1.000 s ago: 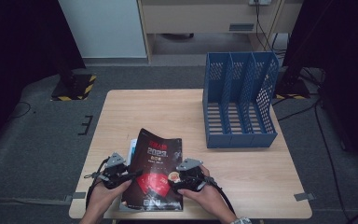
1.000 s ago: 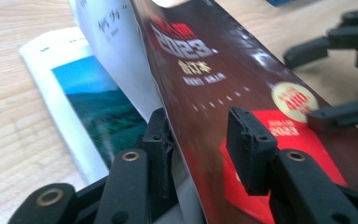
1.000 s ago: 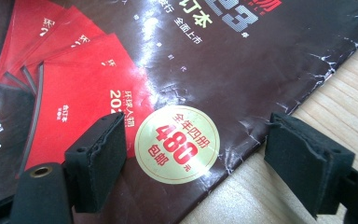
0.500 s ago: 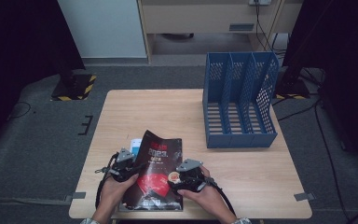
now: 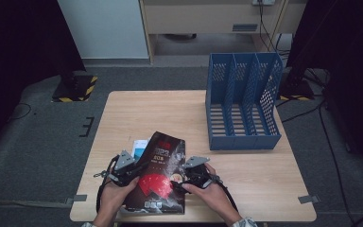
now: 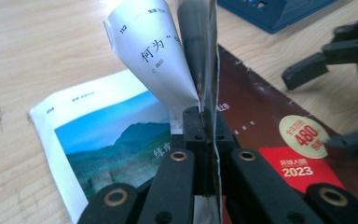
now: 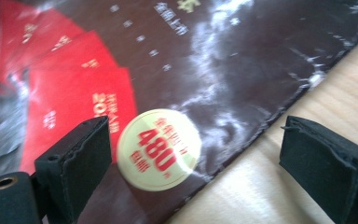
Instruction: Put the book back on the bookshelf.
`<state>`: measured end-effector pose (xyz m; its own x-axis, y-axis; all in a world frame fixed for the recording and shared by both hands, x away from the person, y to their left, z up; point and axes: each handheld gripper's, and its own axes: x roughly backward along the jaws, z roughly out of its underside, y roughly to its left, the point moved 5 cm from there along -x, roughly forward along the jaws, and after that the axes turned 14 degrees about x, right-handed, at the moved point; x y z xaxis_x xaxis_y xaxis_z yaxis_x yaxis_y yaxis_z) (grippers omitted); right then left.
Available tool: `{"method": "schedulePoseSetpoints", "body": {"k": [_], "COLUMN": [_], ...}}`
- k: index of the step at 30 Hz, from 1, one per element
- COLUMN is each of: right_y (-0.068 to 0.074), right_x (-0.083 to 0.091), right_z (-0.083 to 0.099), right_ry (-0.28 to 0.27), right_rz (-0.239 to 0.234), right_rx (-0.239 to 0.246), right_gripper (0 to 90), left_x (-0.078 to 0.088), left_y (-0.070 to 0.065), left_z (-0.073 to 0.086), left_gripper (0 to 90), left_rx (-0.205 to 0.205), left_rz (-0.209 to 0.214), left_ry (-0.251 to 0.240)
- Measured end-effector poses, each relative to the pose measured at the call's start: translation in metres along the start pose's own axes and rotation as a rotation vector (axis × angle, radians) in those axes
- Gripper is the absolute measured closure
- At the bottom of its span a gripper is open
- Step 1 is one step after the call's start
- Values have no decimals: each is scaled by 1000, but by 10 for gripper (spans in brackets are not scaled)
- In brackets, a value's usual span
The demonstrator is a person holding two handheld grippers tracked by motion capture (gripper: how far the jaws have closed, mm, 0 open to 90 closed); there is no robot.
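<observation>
Since a second ago we have slid our left gripper [image 5: 123,166] in from the magazine's [image 5: 158,177] left edge, its jaws closing onto the lifted cover and a curled page. Our right gripper [image 7: 193,158] has been opening and now straddles the magazine's right edge, gripping nothing. That magazine lies near the wooden table's [image 5: 170,109] front edge.
</observation>
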<state>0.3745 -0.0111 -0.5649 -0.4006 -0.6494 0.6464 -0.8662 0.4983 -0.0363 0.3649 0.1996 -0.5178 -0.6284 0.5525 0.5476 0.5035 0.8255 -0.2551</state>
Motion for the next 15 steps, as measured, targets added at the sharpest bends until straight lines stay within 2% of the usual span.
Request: {"method": "schedulePoseSetpoints", "body": {"k": [3, 8, 12, 13, 15], "right_y": [-6, -10, -12, -13, -12], "right_x": [0, -2, -6, -10, -11], "right_z": [-1, -2, -5, -7, -7], "right_ry": [-6, -18, -31, -40, -46], "right_rz": [-16, -27, -48, -71, -81], "right_rx": [-41, -71, -94, -124, -134], "right_gripper": [102, 110, 113, 116, 130], "left_x": [4, 11, 16, 17, 17], "left_y": [-3, -9, -10, -10, -9], "left_z": [-4, -9, -12, -12, -12], "left_gripper": [895, 896, 896, 897, 897], "left_rx": [-12, -33, -26, -23, -10], "left_rz": [23, 50, 81, 89, 98], "left_ry": [-31, -80, -114, -119, -124]}}
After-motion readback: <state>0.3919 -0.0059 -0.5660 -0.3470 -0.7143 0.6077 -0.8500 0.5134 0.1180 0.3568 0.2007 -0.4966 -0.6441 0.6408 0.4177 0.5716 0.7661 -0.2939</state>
